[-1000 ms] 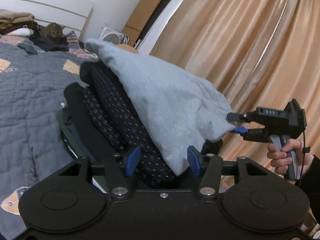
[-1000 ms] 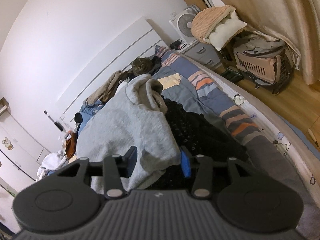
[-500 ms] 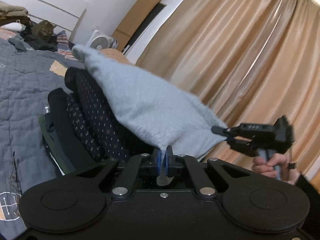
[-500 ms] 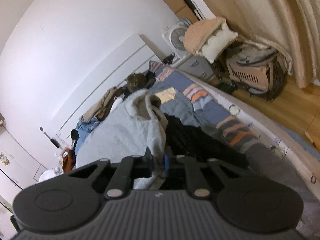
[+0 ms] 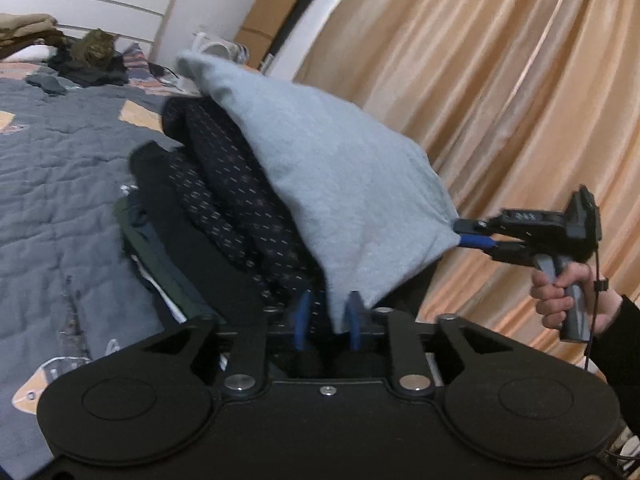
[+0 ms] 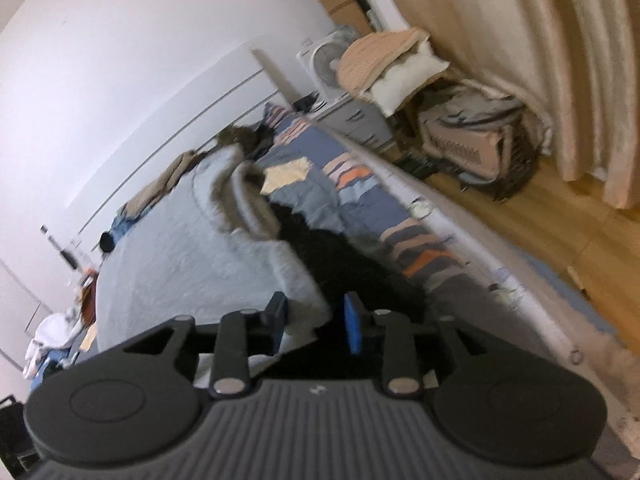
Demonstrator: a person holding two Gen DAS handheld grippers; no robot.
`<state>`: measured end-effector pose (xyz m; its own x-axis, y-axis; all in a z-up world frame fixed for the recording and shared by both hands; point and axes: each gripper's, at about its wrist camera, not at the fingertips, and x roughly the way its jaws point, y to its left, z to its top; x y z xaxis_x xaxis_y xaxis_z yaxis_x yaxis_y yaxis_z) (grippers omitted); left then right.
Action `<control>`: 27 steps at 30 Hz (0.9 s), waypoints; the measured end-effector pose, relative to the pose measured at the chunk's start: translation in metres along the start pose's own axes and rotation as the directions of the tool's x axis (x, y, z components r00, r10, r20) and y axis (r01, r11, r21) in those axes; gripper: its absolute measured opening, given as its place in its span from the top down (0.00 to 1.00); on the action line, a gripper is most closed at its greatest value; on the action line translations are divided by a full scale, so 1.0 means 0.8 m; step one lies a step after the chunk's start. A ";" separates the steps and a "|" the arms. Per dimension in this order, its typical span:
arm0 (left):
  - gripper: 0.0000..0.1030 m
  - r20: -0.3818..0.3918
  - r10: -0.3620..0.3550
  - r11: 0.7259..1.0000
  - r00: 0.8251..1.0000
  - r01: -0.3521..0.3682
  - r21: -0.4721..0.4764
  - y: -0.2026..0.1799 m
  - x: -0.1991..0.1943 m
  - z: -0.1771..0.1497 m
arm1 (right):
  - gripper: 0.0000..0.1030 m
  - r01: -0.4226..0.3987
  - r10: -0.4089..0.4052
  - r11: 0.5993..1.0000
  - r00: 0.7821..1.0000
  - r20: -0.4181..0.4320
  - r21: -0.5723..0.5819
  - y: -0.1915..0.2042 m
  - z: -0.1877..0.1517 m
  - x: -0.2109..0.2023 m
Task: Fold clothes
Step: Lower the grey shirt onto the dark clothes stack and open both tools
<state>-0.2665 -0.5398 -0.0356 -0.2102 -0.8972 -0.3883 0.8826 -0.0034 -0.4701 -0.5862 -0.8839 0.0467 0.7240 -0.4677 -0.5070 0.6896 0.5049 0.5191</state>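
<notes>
Both cameras rode low behind their jaws, close over the bed (image 5: 48, 168): the left faced the curtains (image 5: 500, 100), the right the headboard wall; both caught the grey garment (image 5: 340, 184).

The quilted grey bedspread (image 5: 60, 184) is the landmark. On it, at its curtain-side edge, lies the dotted dark garment pile (image 5: 236, 200), with the pale grey fleece garment (image 5: 340, 184) draped over that pile. Far back on the bedspread sits a tabby cat (image 5: 94, 42) on dark clothes. Beyond the bedspread's edge hang long tan curtains (image 5: 500, 92), and a white box fan (image 6: 326, 66) stands at its far corner.
</notes>
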 end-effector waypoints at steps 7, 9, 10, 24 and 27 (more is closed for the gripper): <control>0.63 0.092 -0.089 0.996 0.992 0.089 0.006 -0.029 -0.013 0.028 | 0.65 -0.143 0.152 0.985 0.984 0.096 -0.095 0.057 0.003 -0.037; 0.62 0.087 -0.117 0.993 0.989 0.116 0.010 -0.040 0.000 0.033 | 0.59 -0.171 0.184 0.975 0.979 0.088 -0.139 0.077 -0.004 -0.030; 0.62 0.085 -0.124 0.992 0.989 0.123 0.011 -0.044 0.008 0.034 | 0.58 -0.184 0.197 0.971 0.977 0.077 -0.155 0.083 -0.008 -0.025; 0.62 -0.017 -0.086 0.996 0.996 0.086 -0.022 -0.025 0.061 -0.010 | 0.56 -0.018 0.016 0.996 1.000 -0.018 -0.088 0.024 -0.031 0.029; 0.62 -0.033 -0.086 0.996 0.996 0.085 -0.013 -0.027 0.056 -0.016 | 0.56 -0.008 0.006 0.998 1.000 -0.026 -0.062 0.008 -0.034 0.028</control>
<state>-0.3004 -0.5746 -0.0531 -0.2990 -0.8785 -0.3725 0.8560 -0.0743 -0.5116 -0.5665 -0.8714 0.0199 0.7277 -0.4454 -0.5215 0.6818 0.5528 0.4792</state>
